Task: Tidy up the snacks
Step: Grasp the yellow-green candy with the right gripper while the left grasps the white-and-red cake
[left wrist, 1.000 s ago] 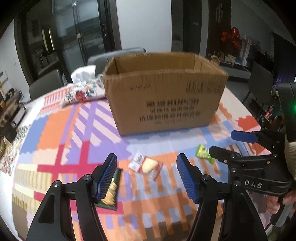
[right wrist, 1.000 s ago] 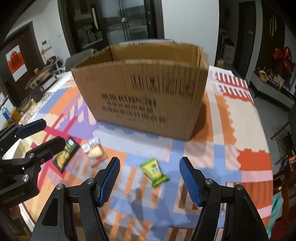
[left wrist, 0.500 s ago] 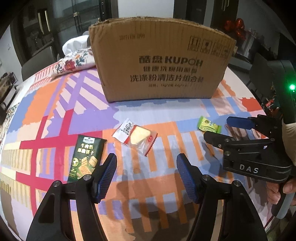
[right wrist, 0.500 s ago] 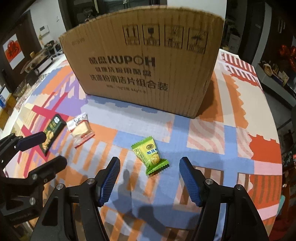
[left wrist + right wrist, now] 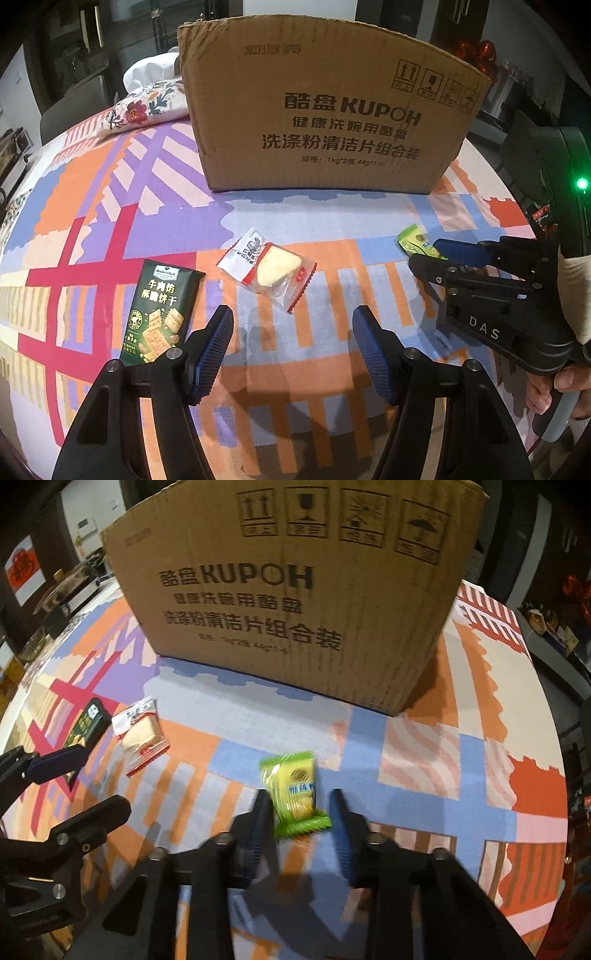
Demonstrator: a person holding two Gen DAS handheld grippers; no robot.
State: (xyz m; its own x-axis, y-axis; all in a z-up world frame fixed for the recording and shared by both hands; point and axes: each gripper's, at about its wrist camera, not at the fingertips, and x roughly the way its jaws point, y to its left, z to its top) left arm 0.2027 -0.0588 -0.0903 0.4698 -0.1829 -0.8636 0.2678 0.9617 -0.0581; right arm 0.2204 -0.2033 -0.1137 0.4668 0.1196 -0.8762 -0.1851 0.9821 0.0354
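Covering table, patterned cloth point(image 5: 303, 221)

The left gripper point(image 5: 291, 332) tilts downward with its jaws apart and nothing between them. The right gripper point(image 5: 299, 814), held by a hand point(image 5: 554, 387), is closing its jaws.

A round table carries a patterned tablecloth point(image 5: 110, 206) in orange, purple, blue and red blocks. A floral cushion point(image 5: 147, 107) lies on the cloth at the far left, with something white point(image 5: 151, 72) behind it that cannot be identified. Beyond the table stand a grey chair point(image 5: 74, 107), dark glass doors point(image 5: 70, 40) and red ornaments point(image 5: 476, 51) at the far right.
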